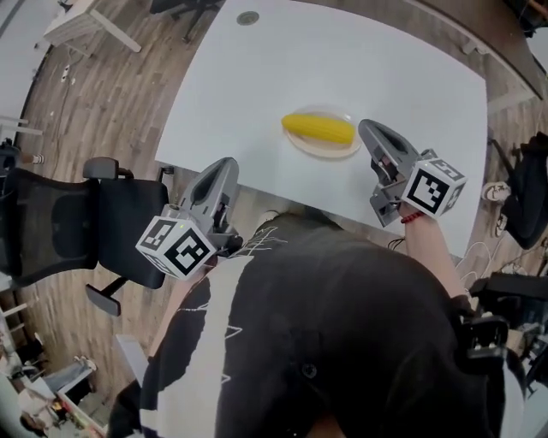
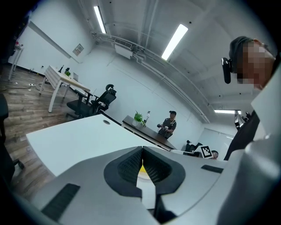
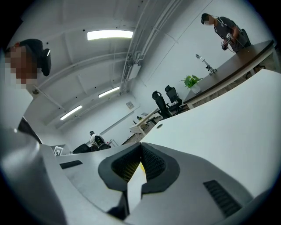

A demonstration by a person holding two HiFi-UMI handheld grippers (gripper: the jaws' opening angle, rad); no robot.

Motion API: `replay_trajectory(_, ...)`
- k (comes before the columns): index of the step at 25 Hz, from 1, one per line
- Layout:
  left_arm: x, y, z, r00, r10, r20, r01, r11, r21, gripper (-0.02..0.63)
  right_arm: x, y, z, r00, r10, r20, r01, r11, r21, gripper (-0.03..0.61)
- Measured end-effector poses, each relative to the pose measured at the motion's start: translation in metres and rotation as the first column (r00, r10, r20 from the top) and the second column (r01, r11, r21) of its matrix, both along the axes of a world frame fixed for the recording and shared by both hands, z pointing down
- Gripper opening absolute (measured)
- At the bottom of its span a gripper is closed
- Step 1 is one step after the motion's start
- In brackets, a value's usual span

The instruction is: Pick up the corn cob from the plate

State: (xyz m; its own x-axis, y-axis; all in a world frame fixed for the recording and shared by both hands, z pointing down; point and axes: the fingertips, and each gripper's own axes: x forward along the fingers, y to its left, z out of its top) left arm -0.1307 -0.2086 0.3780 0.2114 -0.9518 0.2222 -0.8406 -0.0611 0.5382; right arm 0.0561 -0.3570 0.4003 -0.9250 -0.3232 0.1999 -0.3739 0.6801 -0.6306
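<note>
A yellow corn cob (image 1: pixel 318 128) lies on a small white plate (image 1: pixel 342 151) near the front edge of the white table (image 1: pixel 342 60). My right gripper (image 1: pixel 366 127) is shut and empty, its tip just right of the plate, level with the cob's end. Also shut and empty, my left gripper (image 1: pixel 229 162) hangs off the table's front left edge, well left of the plate. In the left gripper view the jaws (image 2: pixel 142 148) meet, and a yellow sliver of the cob (image 2: pixel 142 169) shows behind them. The right gripper view shows the same closed jaws (image 3: pixel 141 145).
A black office chair (image 1: pixel 103 222) stands on the wooden floor left of me. A round cable grommet (image 1: pixel 248 17) sits at the table's far edge. A dark bag (image 1: pixel 524 192) lies right of the table. Far off, a person (image 2: pixel 169 125) stands by a long desk.
</note>
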Motion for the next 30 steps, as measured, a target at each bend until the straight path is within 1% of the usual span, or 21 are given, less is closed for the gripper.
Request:
replay_trajectory(3,-0.005,0.014,-0.001,0.998,-0.059,0.001,0.059,0.998,-0.009,0.014,-0.009,-0.003,0.01,0.998,-0.044,-0.044,0.044,0.999,-0.013,0.014)
replay_trajectory(6,-0.008,0.027,0.002,0.994,-0.107,-0.003,0.107,0.994,-0.021,0.014,-0.021,-0.003,0.019,0.992,-0.09,-0.084,0.091,0.996,-0.002,0.014)
replay_trajectory(10,-0.015,0.047,0.011,0.987,-0.158,-0.001,0.158,0.987,-0.041,0.014,-0.039,-0.002,0.027,0.979,-0.151,-0.139,0.161,0.985,0.065,0.015)
replay_trajectory(12,-0.02,0.056,0.014,0.983,-0.184,0.003,0.184,0.982,-0.046,0.014,-0.047,-0.003,0.033,0.963,-0.188,-0.191,0.211,0.972,0.105,0.017)
replay_trajectory(13,-0.022,0.06,0.014,0.981,-0.195,0.004,0.195,0.98,-0.046,0.014,-0.05,-0.002,0.036,0.952,-0.211,-0.223,0.241,0.963,0.119,0.042)
replay_trajectory(14,-0.023,0.064,0.014,0.978,-0.207,0.006,0.207,0.977,-0.047,0.014,-0.052,-0.002,0.039,0.938,-0.234,-0.257,0.274,0.953,0.132,0.113)
replay_trajectory(15,-0.024,0.068,0.012,0.976,-0.217,0.009,0.217,0.975,-0.047,0.014,-0.054,-0.002,0.04,0.921,-0.256,-0.292,0.308,0.94,0.148,0.15)
replay_trajectory(17,-0.026,0.076,0.01,0.97,-0.242,0.014,0.242,0.969,-0.05,0.014,-0.057,-0.003,0.042,0.881,-0.29,-0.375,0.38,0.905,0.192,0.16)
replay_trajectory(18,-0.028,0.08,0.009,0.966,-0.258,0.016,0.258,0.965,-0.052,0.014,-0.06,-0.002,0.043,0.854,-0.304,-0.422,0.42,0.882,0.215,0.174)
replay_trajectory(19,-0.031,0.084,0.009,0.961,-0.275,0.016,0.276,0.96,-0.055,0.014,-0.063,-0.002,0.046,0.823,-0.316,-0.471,0.462,0.855,0.234,0.203)
replay_trajectory(21,-0.037,0.092,0.01,0.951,-0.31,0.014,0.31,0.949,-0.061,0.014,-0.072,0.001,0.055,0.749,-0.336,-0.571,0.553,0.792,0.258,0.242)
replay_trajectory(23,-0.042,0.102,0.011,0.941,-0.338,0.018,0.339,0.938,-0.068,0.014,-0.08,0.006,0.065,0.669,-0.352,-0.655,0.637,0.726,0.26,0.249)
replay_trajectory(25,-0.046,0.113,0.013,0.928,-0.371,0.021,0.372,0.925,-0.075,0.014,-0.087,0.01,0.074,0.602,-0.373,-0.706,0.698,0.675,0.239,0.249)
replay_trajectory(27,-0.05,0.122,0.016,0.914,-0.405,0.016,0.405,0.911,-0.082,0.014,-0.092,0.012,0.083,0.555,-0.392,-0.733,0.735,0.645,0.211,0.248)
replay_trajectory(30,-0.053,0.131,0.02,0.898,-0.44,0.011,0.44,0.894,-0.089,0.014,-0.094,0.015,0.094,0.496,-0.409,-0.766,0.772,0.612,0.173,0.249)
